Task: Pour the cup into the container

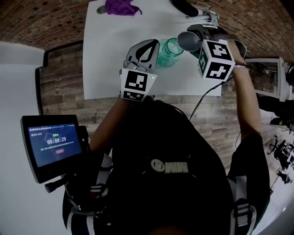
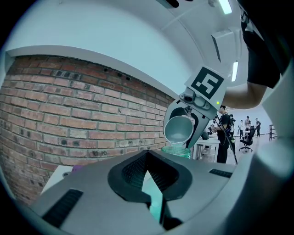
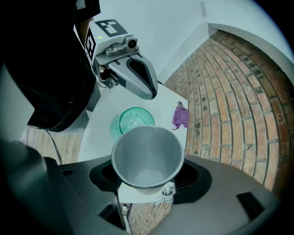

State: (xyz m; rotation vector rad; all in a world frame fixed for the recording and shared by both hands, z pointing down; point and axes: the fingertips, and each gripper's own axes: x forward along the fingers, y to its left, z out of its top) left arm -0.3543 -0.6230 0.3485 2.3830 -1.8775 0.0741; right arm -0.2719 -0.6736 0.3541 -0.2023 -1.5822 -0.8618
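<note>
A green glass jar stands open-mouthed on the white table. My right gripper is shut on a grey cup, tipped with its mouth over the jar's rim. In the right gripper view the cup sits between my jaws with a pale patch at its bottom, and the jar is just beyond it. My left gripper is shut and lies level against the jar's left side. In the left gripper view the jar shows past my closed jaws, under the tilted cup.
A purple cloth lies at the table's far edge, with a black object to its right. A screen on a stand is at my lower left. Wooden floor and brick surround the table. People stand far off.
</note>
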